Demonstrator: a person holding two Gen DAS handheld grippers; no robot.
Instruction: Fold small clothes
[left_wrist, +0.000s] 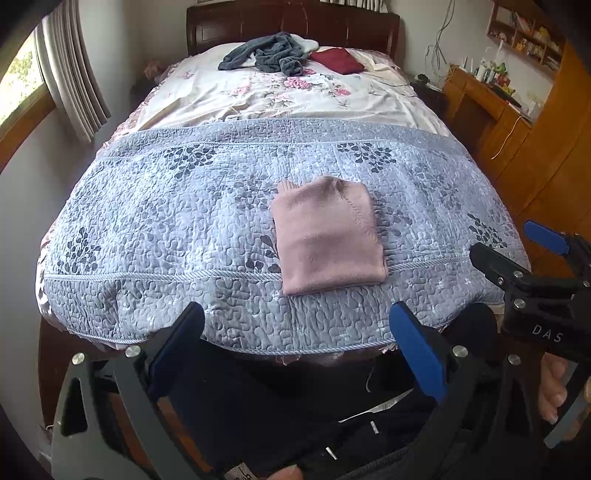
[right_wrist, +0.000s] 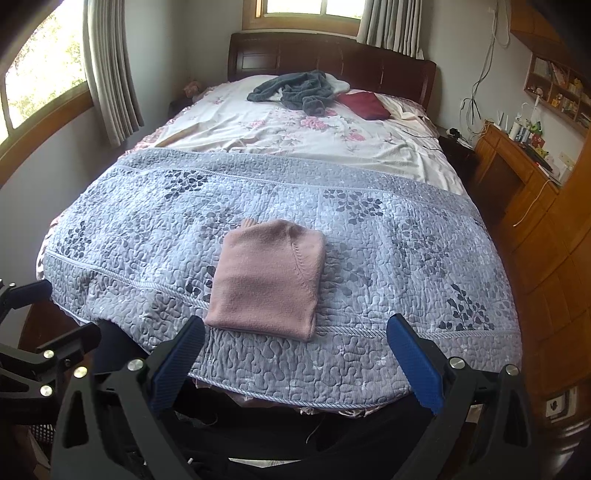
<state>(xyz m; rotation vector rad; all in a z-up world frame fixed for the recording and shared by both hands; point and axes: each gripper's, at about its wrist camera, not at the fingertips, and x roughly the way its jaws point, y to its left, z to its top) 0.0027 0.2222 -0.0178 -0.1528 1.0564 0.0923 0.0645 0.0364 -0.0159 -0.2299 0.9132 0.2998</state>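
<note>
Pink garment (left_wrist: 327, 236) sits folded square on the bed's blue quilt (left_wrist: 155, 229), near edge. Left gripper (left_wrist: 303, 350) and right gripper (right_wrist: 295, 354) hang spread, empty. Best now: leave it, or only press edges flat.

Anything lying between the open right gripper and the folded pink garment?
Nothing but bare quilt. In the right wrist view the right gripper sits just short of the folded pink garment, with only blue patterned bedcover across that stretch.
</note>
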